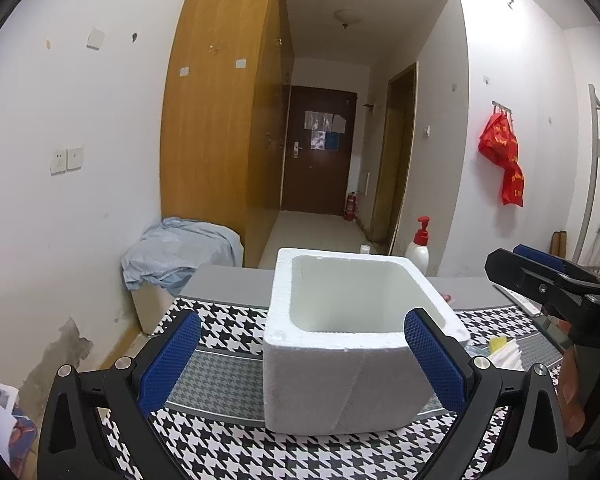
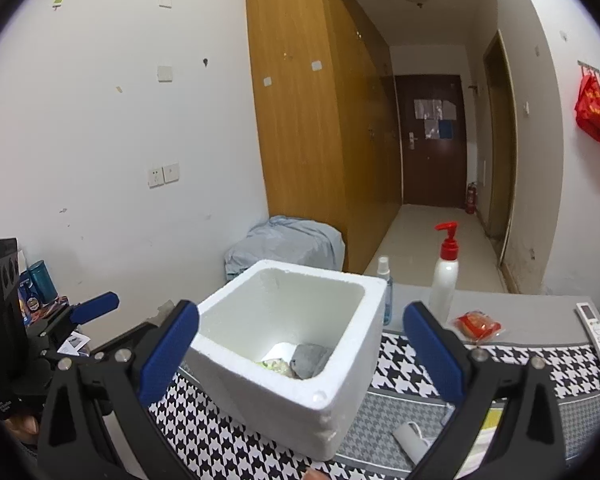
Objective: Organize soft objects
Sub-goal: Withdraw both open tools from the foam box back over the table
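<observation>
Fingers of the left gripper (image 1: pixel 300 360) and right gripper (image 2: pixel 300 354) are spread wide, holding nothing. Between them sits the foam box (image 2: pixel 292 396) on the houndstooth cloth (image 2: pixel 220 440), a grey soft item (image 2: pixel 310 360) inside.

White foam box (image 2: pixel 284 364) on black-and-white houndstooth cloth (image 2: pixel 220 440); grey desk (image 2: pixel 532 316); red-capped white bottle (image 2: pixel 444 276); blue gripper pads (image 1: pixel 168 360).

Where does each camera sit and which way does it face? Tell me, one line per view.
Left wrist: on the left gripper, facing the foam box and hallway; right gripper shows at right.
Right wrist: on the right gripper, looking down into the foam box; left gripper shows at left.
Shared: foam box, pump bottle, wardrobe.
</observation>
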Available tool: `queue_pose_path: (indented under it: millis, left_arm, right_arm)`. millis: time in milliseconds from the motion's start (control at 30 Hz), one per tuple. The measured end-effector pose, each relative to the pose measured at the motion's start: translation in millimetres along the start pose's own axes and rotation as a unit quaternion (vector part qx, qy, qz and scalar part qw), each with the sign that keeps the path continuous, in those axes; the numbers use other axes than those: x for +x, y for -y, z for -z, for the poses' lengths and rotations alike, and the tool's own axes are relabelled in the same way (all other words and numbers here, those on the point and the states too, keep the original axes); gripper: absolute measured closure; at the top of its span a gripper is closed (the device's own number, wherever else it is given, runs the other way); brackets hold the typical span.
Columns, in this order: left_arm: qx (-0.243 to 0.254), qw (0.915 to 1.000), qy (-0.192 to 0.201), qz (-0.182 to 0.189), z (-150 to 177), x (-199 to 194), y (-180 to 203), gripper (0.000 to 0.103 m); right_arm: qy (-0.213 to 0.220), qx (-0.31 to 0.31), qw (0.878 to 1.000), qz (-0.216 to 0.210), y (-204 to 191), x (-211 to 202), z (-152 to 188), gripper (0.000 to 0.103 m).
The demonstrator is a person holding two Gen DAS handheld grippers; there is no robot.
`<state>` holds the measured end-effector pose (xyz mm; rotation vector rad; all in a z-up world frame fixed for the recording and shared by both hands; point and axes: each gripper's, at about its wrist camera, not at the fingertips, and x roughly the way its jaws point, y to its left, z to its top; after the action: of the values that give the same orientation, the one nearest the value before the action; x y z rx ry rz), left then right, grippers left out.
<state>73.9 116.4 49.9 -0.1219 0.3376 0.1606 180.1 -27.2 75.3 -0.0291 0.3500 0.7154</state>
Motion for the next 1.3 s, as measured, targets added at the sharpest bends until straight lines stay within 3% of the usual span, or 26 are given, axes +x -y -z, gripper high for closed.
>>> queue_pose_path:
  millis: [167, 533, 733, 1000, 1300]
  left_arm:
    - [0.007, 0.9998, 0.015, -0.008, 1.6, -11.9, 8.3, 0.001]
    - [0.001, 0.9996, 0.023, 0.013, 21.1, -21.6, 26.3, 0.001]
    - [0.003, 0.9991, 0.04, 0.017, 27.1, -23.8, 33.7, 0.001]
    - [0.011, 0.9994, 0.032, 0.008, 40.1, -17.6, 35.8, 0.001]
    - [0.036, 0.998, 0.009, 0.051, 50.7, -4.2, 56.8, 0.001]
  right_arm:
    - [0.01, 0.003, 1.0, -0.002, 3.7, -10.3, 6.9, 0.0]
    - [0.033, -0.017, 0.999, 0.016, 8.6, -36.2, 31.8, 0.0]
    - [0.032, -0.006, 0.999, 0.005, 13.5, -41.7, 43.4, 0.0]
    - [0.026, 0.006, 0.999, 0.04, 12.0, -49.6, 60.9, 0.0]
    - [0.008, 0.02, 0.996, 0.086, 27.7, -58.9, 75.5, 0.0]
